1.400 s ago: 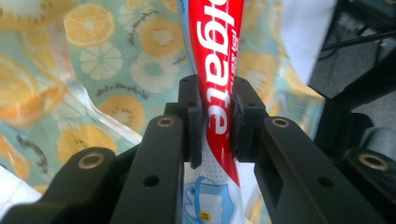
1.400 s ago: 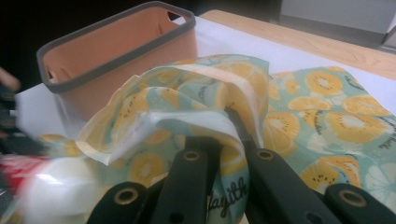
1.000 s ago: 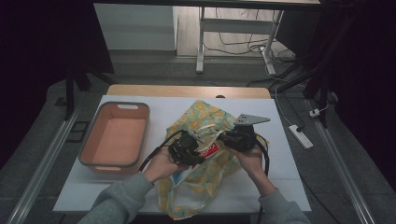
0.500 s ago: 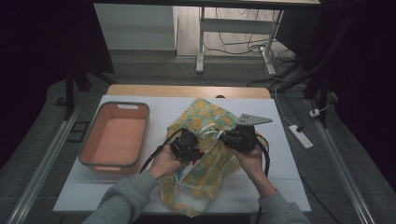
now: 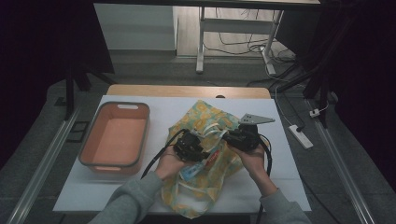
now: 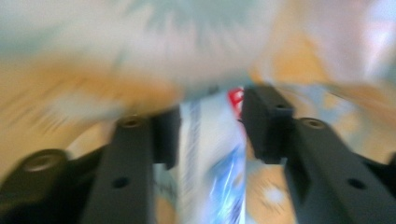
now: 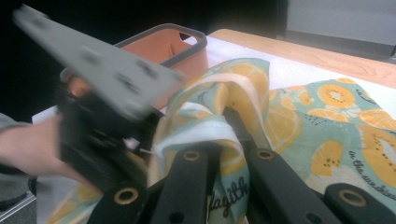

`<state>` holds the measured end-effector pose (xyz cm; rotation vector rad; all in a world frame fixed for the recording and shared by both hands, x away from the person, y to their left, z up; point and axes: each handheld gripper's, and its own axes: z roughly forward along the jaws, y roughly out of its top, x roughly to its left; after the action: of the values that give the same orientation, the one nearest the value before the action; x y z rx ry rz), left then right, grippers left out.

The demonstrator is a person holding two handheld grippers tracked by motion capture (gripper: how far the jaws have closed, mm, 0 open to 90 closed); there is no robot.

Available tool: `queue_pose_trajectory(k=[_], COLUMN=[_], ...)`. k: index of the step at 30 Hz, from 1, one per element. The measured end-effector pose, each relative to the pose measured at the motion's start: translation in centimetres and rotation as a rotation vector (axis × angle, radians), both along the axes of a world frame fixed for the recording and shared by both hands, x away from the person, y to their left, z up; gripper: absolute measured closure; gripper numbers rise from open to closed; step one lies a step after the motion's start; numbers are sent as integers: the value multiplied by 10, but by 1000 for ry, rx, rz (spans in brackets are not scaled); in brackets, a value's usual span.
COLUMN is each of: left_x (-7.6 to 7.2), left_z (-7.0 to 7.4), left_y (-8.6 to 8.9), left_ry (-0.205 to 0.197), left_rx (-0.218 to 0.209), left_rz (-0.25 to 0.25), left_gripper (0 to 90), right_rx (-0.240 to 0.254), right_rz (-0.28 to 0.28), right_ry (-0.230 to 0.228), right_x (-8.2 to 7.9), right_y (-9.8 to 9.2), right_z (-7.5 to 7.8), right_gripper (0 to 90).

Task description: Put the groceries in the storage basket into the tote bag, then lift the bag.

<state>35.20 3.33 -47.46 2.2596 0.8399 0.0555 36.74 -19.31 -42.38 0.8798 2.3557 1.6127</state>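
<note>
A tote bag printed with orange slices lies on the white table. My right gripper is shut on a fold of its rim and holds the mouth up. My left gripper is at the bag's mouth, and its black body shows just past the held fold. Its jaws have just been opening and now stand apart. A white, blue and red packet sits between them, and the blur hides whether the pads touch it. The packet pokes from the bag's opening.
An empty salmon bin with a grey rim stands at the table's left, also seen as bin. A power strip lies on the floor to the right. A wooden strip runs along the table's far edge.
My left hand has sunk a little toward the bag's mouth with the packet. The bag's near end has shifted and bunched. My right hand has stayed put.
</note>
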Motion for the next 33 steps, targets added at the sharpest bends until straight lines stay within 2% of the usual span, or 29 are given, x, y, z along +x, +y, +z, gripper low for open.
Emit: queue_pose_trajectory(k=[4,9,11,13,22,28,31,33], left_x=[-19,-39,-45,-49,-47,-47,-49,-51], left_z=[14,29,34,36,31,28,25,22], left_y=[26,57,68,79,122,143,142,137], left_ry=[-30,-59,-77,-96,-83,-83,-91,-86], left_rx=[-60,-130,-142,-145,-156,-143,-100,-67], left_rz=[-23,-33,-28,-13,61,102,112,110], left_gripper=[491,478,467,458,431,417,392,360], right_rx=[-11,-35,-46,-53,-106,-146,-155,-161], right_rz=[-4,9,13,21,57,77,81,73], right_ry=[9,20,25,31,56,25,21,17], right_x=[1,-1,-3,-6,-28,-47,-51,-52], right_y=[0,4,5,7,13,15,14,12], right_z=[-3,-8,-11,-14,-28,-28,-28,-29], right_gripper=[881,880,879,878,872,868,845,769])
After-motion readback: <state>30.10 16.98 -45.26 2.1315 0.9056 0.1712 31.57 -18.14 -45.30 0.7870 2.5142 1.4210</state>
